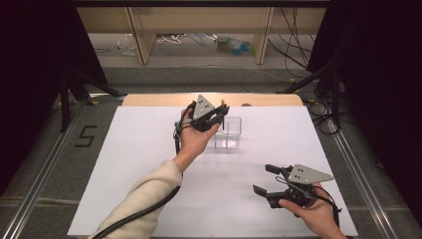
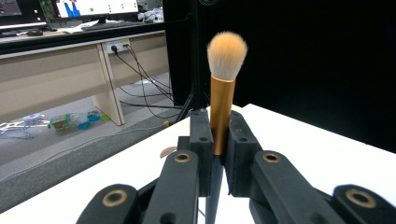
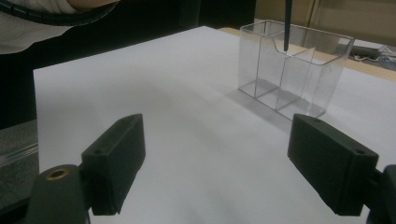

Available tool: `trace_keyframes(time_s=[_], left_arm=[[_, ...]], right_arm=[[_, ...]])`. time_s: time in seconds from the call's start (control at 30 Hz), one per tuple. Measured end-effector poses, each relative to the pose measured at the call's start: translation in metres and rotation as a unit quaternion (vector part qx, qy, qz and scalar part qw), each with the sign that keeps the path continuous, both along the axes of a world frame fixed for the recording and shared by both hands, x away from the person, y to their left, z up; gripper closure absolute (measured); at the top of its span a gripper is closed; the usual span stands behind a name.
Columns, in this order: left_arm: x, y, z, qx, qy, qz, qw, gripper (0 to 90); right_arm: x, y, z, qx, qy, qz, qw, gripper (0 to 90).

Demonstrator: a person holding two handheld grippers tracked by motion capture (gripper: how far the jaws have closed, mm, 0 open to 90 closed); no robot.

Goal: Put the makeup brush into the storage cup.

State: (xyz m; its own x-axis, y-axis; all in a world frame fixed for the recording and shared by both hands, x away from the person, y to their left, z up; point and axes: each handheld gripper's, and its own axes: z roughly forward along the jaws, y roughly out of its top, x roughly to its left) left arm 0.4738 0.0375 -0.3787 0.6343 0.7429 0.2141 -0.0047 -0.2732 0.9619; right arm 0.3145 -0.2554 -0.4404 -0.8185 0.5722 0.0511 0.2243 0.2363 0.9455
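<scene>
White sheet (image 1: 149,164) spread over pale wooden tabletop (image 1: 149,100). Black "5" (image 1: 85,136) marked on grey floor. Cables (image 1: 189,39) and coloured clutter (image 1: 233,46) seen beyond table.

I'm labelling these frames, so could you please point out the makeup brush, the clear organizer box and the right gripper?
Makeup brush (image 2: 221,109), left gripper view, on its gold ferrule.
Clear organizer box (image 3: 261,65), right gripper view, on its near left wall.
Right gripper (image 1: 265,179), high view, midway between its open fingertips.

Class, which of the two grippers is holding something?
The left gripper: its fingers clamp a gold-handled makeup brush. The right gripper stands open, empty.
</scene>
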Motion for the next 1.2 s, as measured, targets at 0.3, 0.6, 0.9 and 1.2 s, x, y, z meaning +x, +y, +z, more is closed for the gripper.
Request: trace_keyframes(time_s=[0.3,0.6,0.9,1.2], left_arm=[[0.0006,0.0004,-0.0018,0.004,0.0,0.005,1.0,83.5],[0.0032,0.0015,-0.0027,0.008,-0.004,-0.001,1.0,83.5],[0.0028,0.0012,-0.004,0.009,0.001,0.006,0.9999,83.5],[0.0058,0.001,-0.0055,0.013,-0.002,0.002,0.9999,83.4]], right_arm=[[0.0,0.0002,-0.0002,0.0,0.002,0.001,1.0,20.0],[-0.0018,-0.0019,0.0021,-0.018,0.013,-0.003,0.9998,20.0],[-0.0005,-0.0003,0.0003,-0.005,0.007,0.0,1.0,20.0],[0.0001,-0.0002,0.0001,-0.005,0.002,0.002,1.0,20.0]])
